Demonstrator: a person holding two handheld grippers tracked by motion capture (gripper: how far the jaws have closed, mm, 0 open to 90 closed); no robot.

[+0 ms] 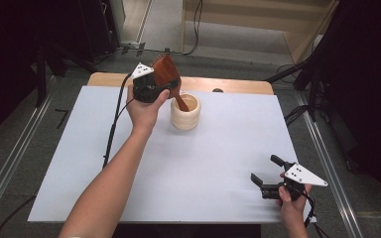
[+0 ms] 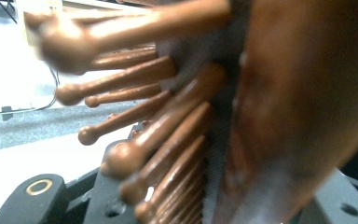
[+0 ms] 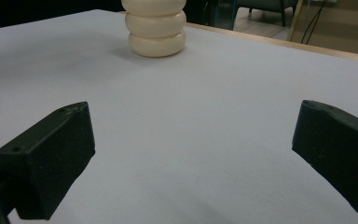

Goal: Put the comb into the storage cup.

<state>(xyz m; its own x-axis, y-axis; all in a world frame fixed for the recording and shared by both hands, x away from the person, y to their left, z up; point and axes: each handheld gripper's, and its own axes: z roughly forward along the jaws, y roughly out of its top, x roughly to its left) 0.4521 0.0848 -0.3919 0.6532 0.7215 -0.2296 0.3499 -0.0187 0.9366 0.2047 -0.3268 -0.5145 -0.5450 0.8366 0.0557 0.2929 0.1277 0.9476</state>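
A brown wooden hairbrush [image 1: 167,73] is held head up by my left gripper [image 1: 164,85], which is shut on it at the back of the table. The brush handle dips into a cream ribbed cup [image 1: 185,112] just right of that hand. In the left gripper view the brush's wooden bristle pins [image 2: 140,121] and its paddle [image 2: 298,102] loom very close between the jaws. Near the table's front right edge my right gripper [image 1: 268,171] stands open, nothing between its fingers [image 3: 51,158]. The cup [image 3: 156,28] stands far ahead of it.
A white sheet [image 1: 188,158] covers the wooden table [image 1: 228,85]. Cables trail across the floor behind the table, and dark stands rise at both sides. The sheet between the cup and my right gripper is bare.
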